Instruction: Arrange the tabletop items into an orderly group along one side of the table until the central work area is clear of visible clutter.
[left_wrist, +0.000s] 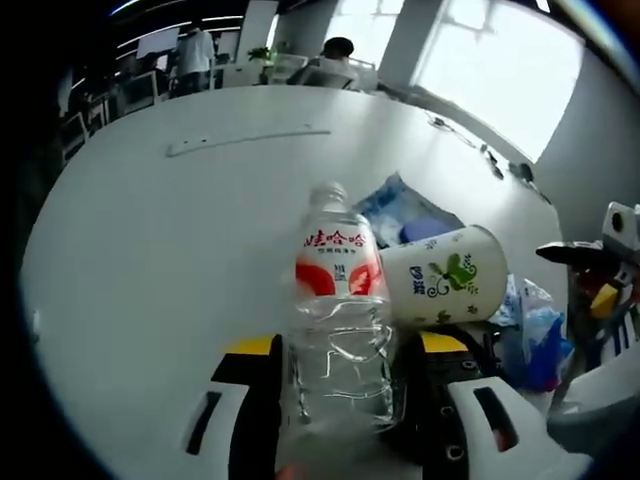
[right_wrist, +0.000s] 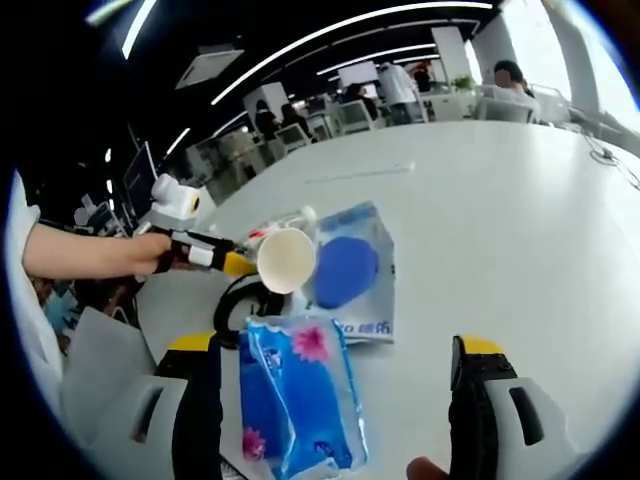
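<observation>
My left gripper (left_wrist: 345, 400) is shut on a clear water bottle (left_wrist: 340, 320) with a red label, which stands upright between the jaws. Just right of it a white paper cup (left_wrist: 445, 275) with a green print lies on its side, in front of a blue wipe packet (left_wrist: 400, 210). My right gripper (left_wrist: 590, 275) enters from the right. In the right gripper view, my right gripper (right_wrist: 335, 400) is open, and a blue tissue pack (right_wrist: 300, 395) lies between the jaws, close to the left one. Beyond it are the cup (right_wrist: 287, 258), the wipe packet (right_wrist: 352, 268) and my left gripper (right_wrist: 215, 255).
The white table (left_wrist: 170, 260) stretches wide and bare to the left and far side. A thin pale strip (left_wrist: 250, 142) lies far back on it. Cables (left_wrist: 490, 160) trail at the far right edge. A person's hand (right_wrist: 90, 250) holds the left gripper. People and desks stand beyond the table.
</observation>
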